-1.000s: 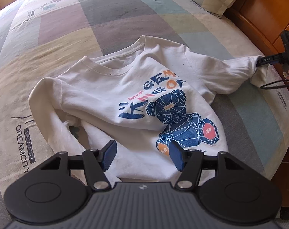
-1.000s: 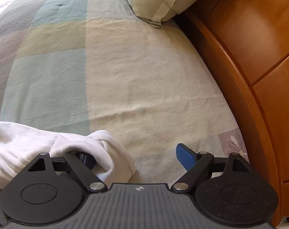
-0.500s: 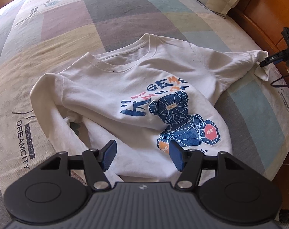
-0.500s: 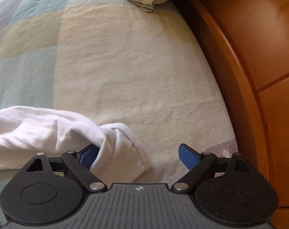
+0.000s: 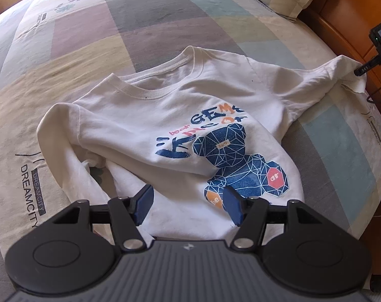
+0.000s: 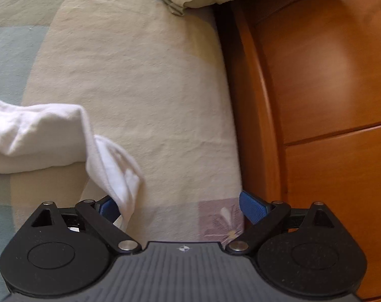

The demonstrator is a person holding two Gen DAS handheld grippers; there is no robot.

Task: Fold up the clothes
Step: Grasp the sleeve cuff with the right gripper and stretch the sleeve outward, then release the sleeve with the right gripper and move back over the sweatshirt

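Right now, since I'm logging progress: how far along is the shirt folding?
Barely started. Done: the white sweatshirt lies print-up on the bed. In hand: its far sleeve stretches toward the right gripper, jaws open, cuff draped over one finger; the left gripper hovers open above the hem. Left: every fold; the near sleeve is bunched.

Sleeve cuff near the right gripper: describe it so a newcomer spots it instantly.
Start at the orange wooden headboard beside the patchwork bedspread. Near that edge, the white sweatshirt stretches one sleeve outward. Its cuff is the limp white end draped over one blue pad of the open right gripper, unlike the other sleeve, bunched by the body.
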